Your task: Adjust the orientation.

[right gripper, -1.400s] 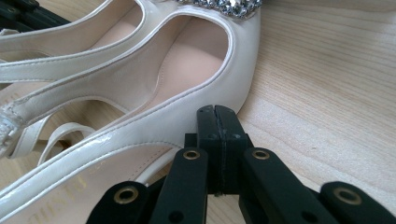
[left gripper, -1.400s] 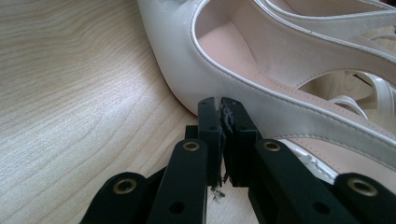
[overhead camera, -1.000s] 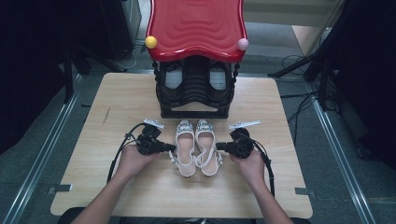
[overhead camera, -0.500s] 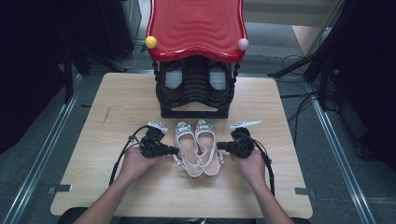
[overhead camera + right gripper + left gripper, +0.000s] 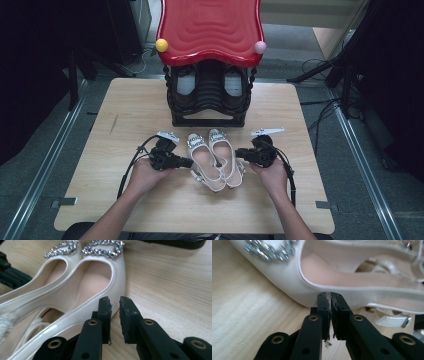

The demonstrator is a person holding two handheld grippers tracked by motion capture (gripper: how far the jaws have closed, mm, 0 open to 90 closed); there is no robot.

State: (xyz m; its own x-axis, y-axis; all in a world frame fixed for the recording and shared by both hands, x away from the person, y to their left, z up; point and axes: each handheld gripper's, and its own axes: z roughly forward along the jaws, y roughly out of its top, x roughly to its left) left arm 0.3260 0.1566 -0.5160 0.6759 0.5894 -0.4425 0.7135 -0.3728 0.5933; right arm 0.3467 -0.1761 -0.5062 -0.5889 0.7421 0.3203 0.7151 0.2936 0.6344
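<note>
High view: both claws flank the pair of white shoes [image 5: 215, 160] on the desk [image 5: 125, 115] — left claw [image 5: 186, 162] pinched closed against one side, right claw [image 5: 241, 153] narrowly parted; pressing evenly likely keeps the shoes together.

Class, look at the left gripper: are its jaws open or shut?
Shut, on nothing. In the left gripper view the left gripper has its jaws pressed together, tips against the side of the white shoe.

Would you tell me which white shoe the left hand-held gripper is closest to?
The left shoe of the pair; the left hand-held gripper meets its outer side, while the other shoe lies beyond.
</note>
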